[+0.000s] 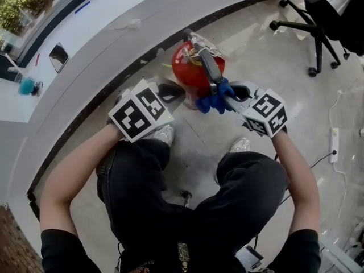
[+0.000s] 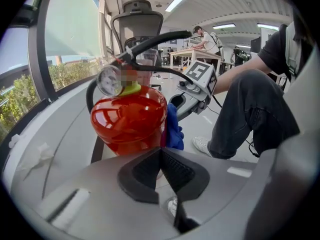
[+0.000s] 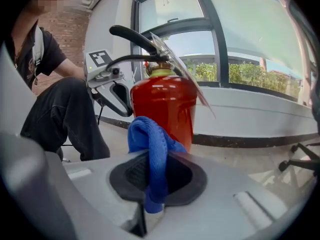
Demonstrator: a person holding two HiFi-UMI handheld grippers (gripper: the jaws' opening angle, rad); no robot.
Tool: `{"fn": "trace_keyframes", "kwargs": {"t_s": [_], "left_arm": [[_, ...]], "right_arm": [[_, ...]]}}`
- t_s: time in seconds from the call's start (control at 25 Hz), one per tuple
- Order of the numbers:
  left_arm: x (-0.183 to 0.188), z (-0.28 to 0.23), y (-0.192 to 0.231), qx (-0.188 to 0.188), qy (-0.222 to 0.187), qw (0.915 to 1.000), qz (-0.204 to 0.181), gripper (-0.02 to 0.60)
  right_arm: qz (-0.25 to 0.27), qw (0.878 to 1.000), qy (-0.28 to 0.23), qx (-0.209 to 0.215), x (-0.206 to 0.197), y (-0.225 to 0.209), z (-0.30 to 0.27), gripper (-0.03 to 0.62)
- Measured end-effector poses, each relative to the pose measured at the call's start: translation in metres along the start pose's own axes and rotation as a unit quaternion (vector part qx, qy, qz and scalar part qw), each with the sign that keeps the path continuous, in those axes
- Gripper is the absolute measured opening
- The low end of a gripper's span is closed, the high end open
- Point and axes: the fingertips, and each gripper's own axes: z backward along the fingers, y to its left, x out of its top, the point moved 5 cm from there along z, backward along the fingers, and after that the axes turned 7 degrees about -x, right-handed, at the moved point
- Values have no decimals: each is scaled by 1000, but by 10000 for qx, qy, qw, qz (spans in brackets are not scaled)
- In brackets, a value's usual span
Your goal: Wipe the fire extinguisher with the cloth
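Note:
A red fire extinguisher [image 1: 190, 70] stands upright on the floor beside a curved ledge, black lever and hose on top. My right gripper [image 1: 223, 100] is shut on a blue cloth [image 1: 213, 101], which touches the cylinder's near right side. In the right gripper view the cloth [image 3: 150, 149] loops out of the jaws just before the red body [image 3: 167, 109]. My left gripper [image 1: 170, 91] sits close to the cylinder's left side; its pads [image 2: 177, 169] meet with nothing between them. The extinguisher [image 2: 130, 121] and its pressure gauge [image 2: 109, 80] fill the left gripper view, the cloth [image 2: 173, 129] at its right edge.
The person sits with knees and white shoes [image 1: 165, 134] just behind the extinguisher. A white curved ledge [image 1: 85, 44] under the window runs along the left. A black office chair [image 1: 318, 16] stands at top right, a power strip [image 1: 334, 138] and cable on the floor at right.

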Motion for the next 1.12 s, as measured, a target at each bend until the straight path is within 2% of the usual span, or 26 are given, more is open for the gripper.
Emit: {"fn": "trace_keyframes", "kwargs": {"t_s": [0.16,0.32,0.56,0.8,0.88,1.04,1.12], "left_arm": [[-6,-17,-7,-219,200,9996,-15,6],[-8,-37,-14,-246,373,9990,-18,6],[-5,-66,-25,30,456,9985,298,5],[-15,-108,-39,332,403,9941,952,6],[-22,-124,-40,446,330,9881,1432,6],[-45,-150,-41,646,157,9580,2789,6],[-50,-163,-39,741,143,9481,3089,6]], "right_arm": [[-370,9992,130,-50,-21,-14,-19,38],[-539,9984,189,50,-37,-21,-29,38],[-690,9975,-118,12,-51,-32,-40,38],[-1361,9893,-499,-148,-78,-38,-65,38],[-1685,9842,-502,-188,-95,-40,-75,38],[-2129,9762,-362,-181,-130,-42,-104,38],[-2299,9729,-174,-200,-147,-47,-119,38]]}}
